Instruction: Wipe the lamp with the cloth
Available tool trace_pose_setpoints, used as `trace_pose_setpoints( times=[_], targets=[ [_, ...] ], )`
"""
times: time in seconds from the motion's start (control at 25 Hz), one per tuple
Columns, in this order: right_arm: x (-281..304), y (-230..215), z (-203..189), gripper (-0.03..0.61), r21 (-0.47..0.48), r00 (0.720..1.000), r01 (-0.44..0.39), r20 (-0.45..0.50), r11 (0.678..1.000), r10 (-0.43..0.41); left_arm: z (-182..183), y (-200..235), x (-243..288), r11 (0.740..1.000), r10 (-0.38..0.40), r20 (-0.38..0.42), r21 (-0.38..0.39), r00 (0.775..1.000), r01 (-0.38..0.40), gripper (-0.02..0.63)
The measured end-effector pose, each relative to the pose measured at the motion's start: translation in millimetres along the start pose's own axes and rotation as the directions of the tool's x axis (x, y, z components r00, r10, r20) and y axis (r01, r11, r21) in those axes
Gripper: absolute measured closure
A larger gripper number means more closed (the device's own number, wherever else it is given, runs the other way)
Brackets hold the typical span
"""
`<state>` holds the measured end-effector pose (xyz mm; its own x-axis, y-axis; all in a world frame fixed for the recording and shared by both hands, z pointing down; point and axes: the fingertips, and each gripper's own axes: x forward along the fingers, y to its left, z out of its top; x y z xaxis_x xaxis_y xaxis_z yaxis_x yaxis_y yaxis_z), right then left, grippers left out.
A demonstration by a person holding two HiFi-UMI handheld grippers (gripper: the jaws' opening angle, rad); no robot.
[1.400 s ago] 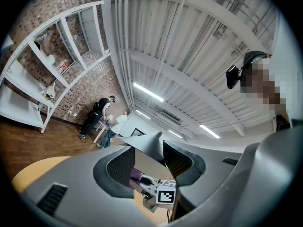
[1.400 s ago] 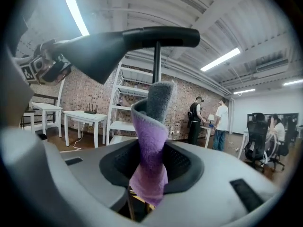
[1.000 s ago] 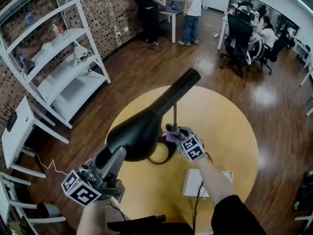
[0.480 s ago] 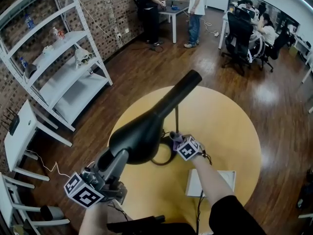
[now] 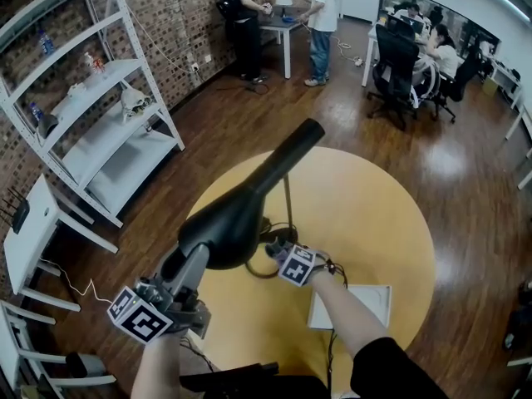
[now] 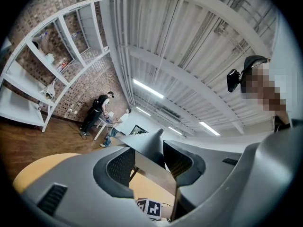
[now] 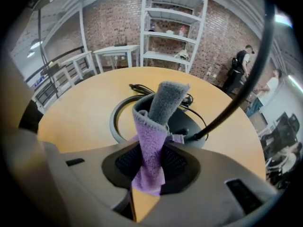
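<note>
Purple cloth (image 7: 152, 126) between right hand-held gripper's (image 7: 150, 163) just-closing jaws.

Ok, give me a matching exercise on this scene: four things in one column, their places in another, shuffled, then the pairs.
1. cloth
2. lamp head
3. lamp base
4. white shelving

A. against the brick wall
B. standing on the yellow table
C. clamped in the right tongs
D. gripped by the left tongs

Pairs: 1-C, 2-D, 3-B, 4-A.

The right tongs have just been closing, with the cloth between them.
</note>
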<state>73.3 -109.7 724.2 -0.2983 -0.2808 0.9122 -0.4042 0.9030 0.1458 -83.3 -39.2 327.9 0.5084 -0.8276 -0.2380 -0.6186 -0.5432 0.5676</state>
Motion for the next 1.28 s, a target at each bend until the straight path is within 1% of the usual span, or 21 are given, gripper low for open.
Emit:
trace_pose_setpoints(
  times=[0.16,0.32,0.44,0.6,0.64,0.68,0.8,0.88,0.96,1.08,1.2,1.28],
  targets=[
    [1,20,3,0.483,-0.089,0.998,-0.044,-0.043,0.995,0.041,-2,0,1,1.000,0.009,-0.003,0.004,1.000,-0.009,0.442],
    [3,48,15,0.485,-0.144,0.997,-0.079,-0.030,0.986,0.075,-2,1,2,1.000,0.009,-0.016,0.004,1.000,-0.008,0.437],
    [5,62,24,0.486,-0.122,0.997,-0.078,-0.015,0.989,0.077,-1,3,1,1.000,0.004,-0.023,0.006,1.000,-0.004,0.426],
    [10,77,34,0.486,-0.023,0.994,-0.107,0.015,0.994,0.108,1,5,0,1.000,0.003,-0.024,0.001,1.000,-0.003,0.426],
    [10,81,37,0.485,-0.015,0.994,-0.106,0.027,0.994,0.107,1,5,0,1.000,0.003,-0.027,-0.001,1.000,-0.003,0.428],
    [10,85,40,0.485,-0.026,0.995,-0.093,0.039,0.995,0.094,1,4,0,1.000,0.003,-0.030,-0.003,1.000,-0.003,0.428],
    [12,92,48,0.482,-0.097,0.997,-0.014,0.074,0.995,0.021,1,2,3,1.000,-0.006,-0.040,-0.006,0.999,0.005,0.428],
    [14,93,55,0.480,-0.111,0.994,0.025,0.110,0.994,-0.013,1,1,6,1.000,-0.015,-0.044,-0.010,0.999,0.014,0.426],
    [16,91,61,0.480,-0.071,0.988,0.028,0.152,0.997,-0.017,2,0,7,1.000,-0.022,-0.046,-0.018,0.999,0.021,0.425],
    [21,90,62,0.476,0.019,0.982,-0.008,0.191,1.000,0.004,-1,-2,7,0.999,-0.017,-0.051,-0.029,0.999,0.016,0.425],
    [28,87,62,0.474,0.102,0.977,-0.097,0.197,0.990,0.075,-2,-4,9,0.999,-0.014,-0.053,-0.039,0.999,0.012,0.425],
    [23,75,66,0.477,0.152,0.967,-0.151,0.230,0.977,0.114,2,-5,12,0.999,-0.019,-0.045,-0.044,0.999,0.017,0.425]
  ],
)
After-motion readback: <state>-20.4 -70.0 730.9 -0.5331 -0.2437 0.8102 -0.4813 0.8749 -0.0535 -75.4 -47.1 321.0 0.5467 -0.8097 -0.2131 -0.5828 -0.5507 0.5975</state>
